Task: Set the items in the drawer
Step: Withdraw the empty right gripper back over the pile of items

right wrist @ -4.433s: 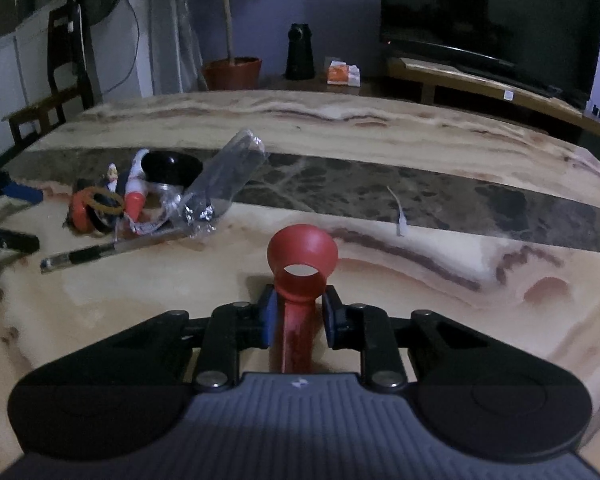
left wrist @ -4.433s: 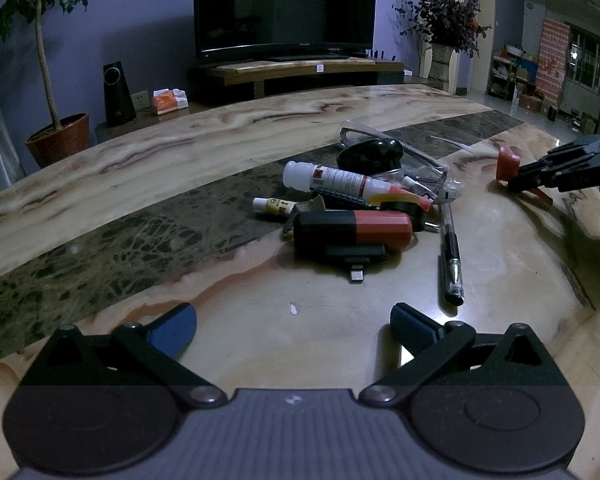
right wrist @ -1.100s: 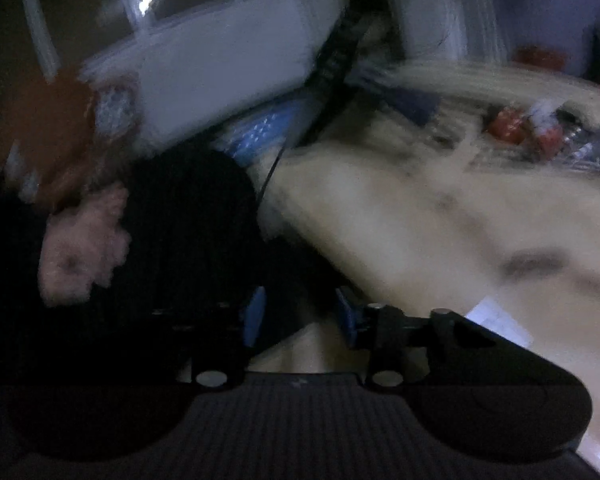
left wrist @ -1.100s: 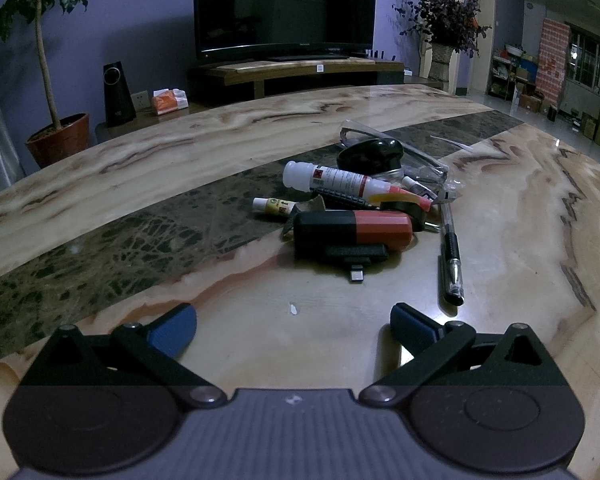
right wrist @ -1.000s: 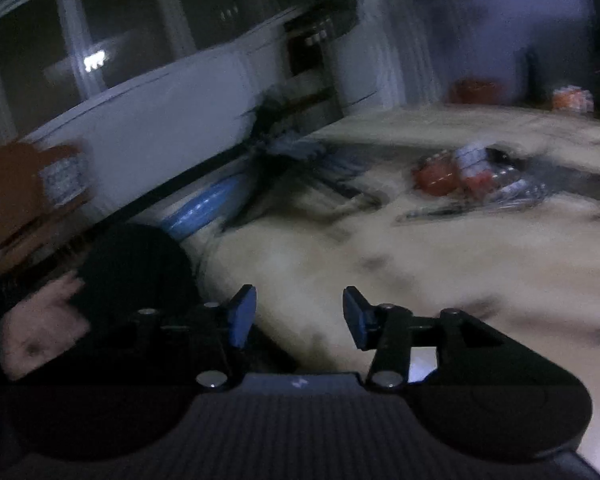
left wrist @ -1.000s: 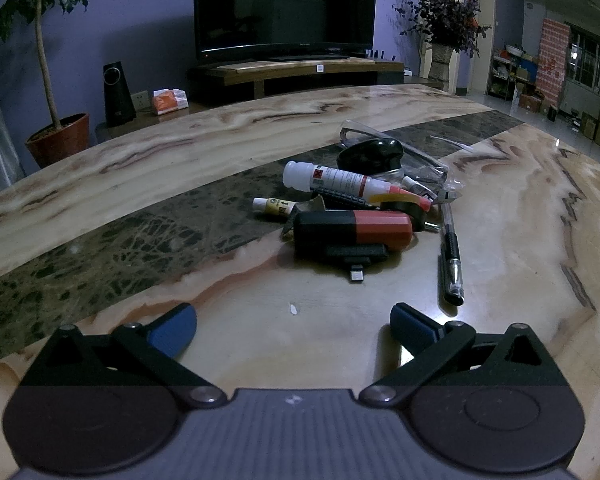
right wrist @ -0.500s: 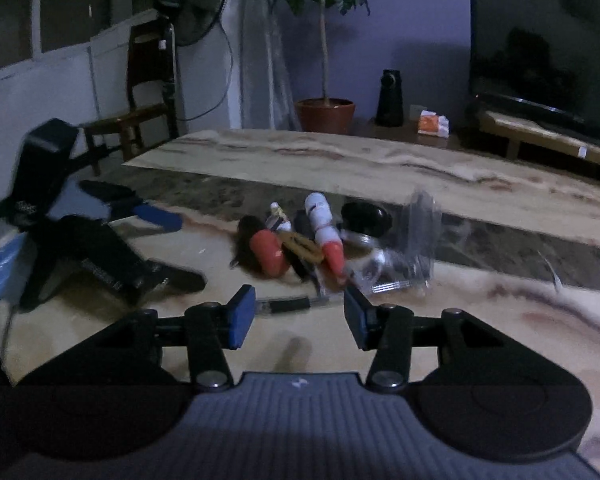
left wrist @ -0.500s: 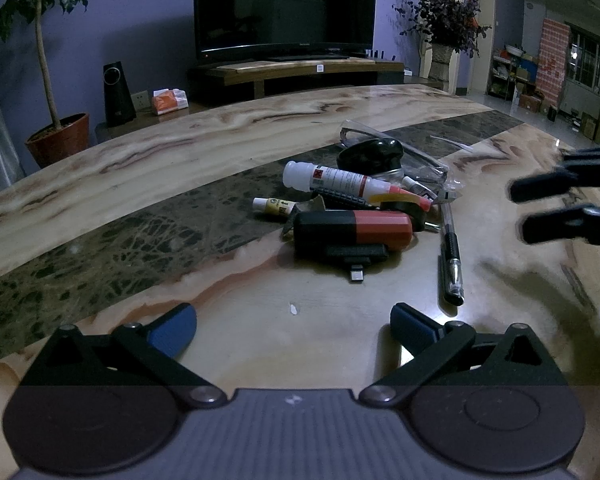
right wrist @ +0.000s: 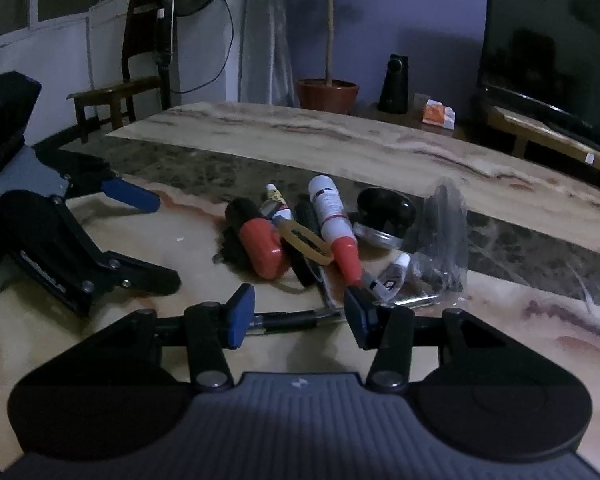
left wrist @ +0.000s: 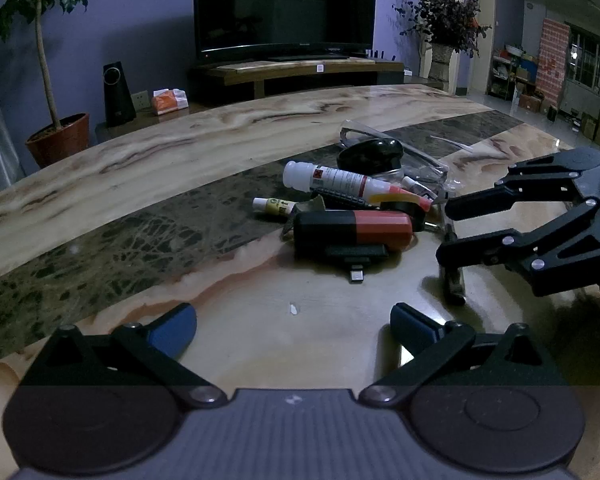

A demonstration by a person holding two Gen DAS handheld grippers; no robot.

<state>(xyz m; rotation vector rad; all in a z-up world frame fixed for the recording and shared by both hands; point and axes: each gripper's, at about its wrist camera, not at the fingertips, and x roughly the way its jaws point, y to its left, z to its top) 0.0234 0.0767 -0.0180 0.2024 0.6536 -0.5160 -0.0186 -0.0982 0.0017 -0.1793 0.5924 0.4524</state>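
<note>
A pile of small items lies on the marble table (left wrist: 228, 320): a black-and-red case (left wrist: 352, 230) (right wrist: 256, 248), a white glue bottle with a red tip (left wrist: 340, 180) (right wrist: 334, 216), a black-lidded jar (left wrist: 370, 154) (right wrist: 384, 208), a small white tube (left wrist: 274, 206), a yellow rubber band (right wrist: 306, 242) and a clear plastic bag (right wrist: 444, 240). A dark pen (right wrist: 288, 322) (left wrist: 454, 284) lies at the pile's near edge. My right gripper (right wrist: 300, 316) (left wrist: 450, 228) hovers open just over the pen, which runs crosswise from pad to pad, not gripped. My left gripper (left wrist: 292, 326) (right wrist: 162, 240) stays open and empty short of the pile. No drawer is in view.
A TV on a low wooden stand (left wrist: 284, 4), a potted plant (left wrist: 56, 136), a speaker (left wrist: 118, 94) and a tissue pack (left wrist: 168, 100) are beyond the table's far edge. A wooden chair (right wrist: 120, 92) and a fan stand past its left end.
The right gripper swung round from a blurred view off the table and came in over the pen beside the pile. The red piece it held earlier is gone. The left gripper has not moved.
</note>
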